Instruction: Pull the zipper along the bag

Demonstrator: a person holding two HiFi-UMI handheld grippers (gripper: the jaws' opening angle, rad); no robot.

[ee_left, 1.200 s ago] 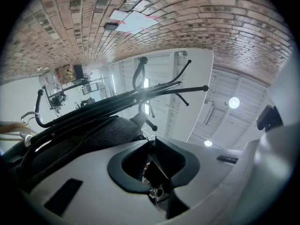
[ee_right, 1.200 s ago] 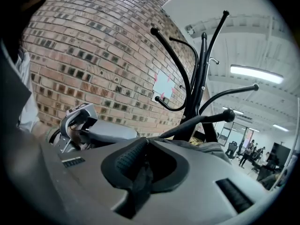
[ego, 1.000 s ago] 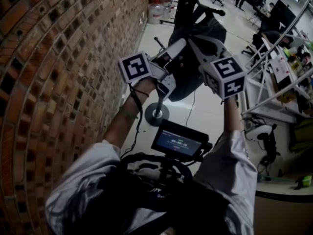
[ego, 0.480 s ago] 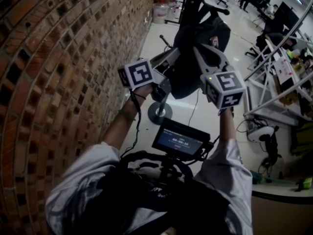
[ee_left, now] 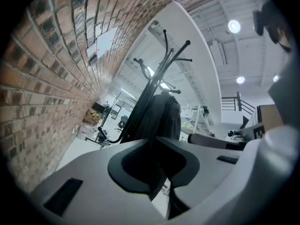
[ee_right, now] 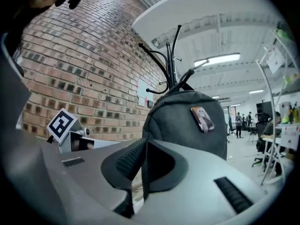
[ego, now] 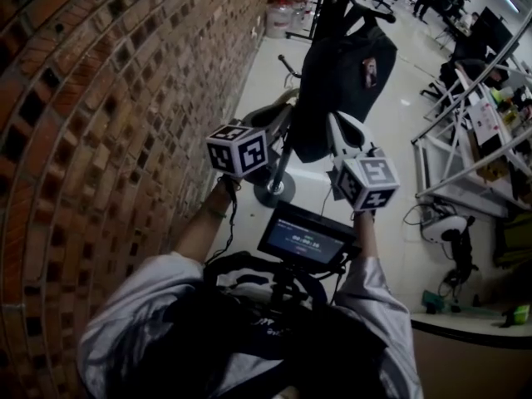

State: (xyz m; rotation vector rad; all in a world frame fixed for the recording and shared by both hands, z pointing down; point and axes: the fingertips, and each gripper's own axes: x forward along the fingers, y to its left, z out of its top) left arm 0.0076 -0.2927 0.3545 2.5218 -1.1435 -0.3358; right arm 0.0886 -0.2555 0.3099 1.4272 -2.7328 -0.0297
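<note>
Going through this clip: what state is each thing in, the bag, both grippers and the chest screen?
Bag, hanging on the coat rack, apart from both grippers; zipper too small to tell.
Left gripper, jaws together, empty.
Right gripper, jaws have just been closing, now together, nothing between them.
Screen, lit.

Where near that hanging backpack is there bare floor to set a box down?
Bare floor runs between the brick wall and the backpack, and again on the backpack's other side, up to the white metal frame. Crowded: jugs at the wall's far end, and cluttered desks beyond the frame.
</note>
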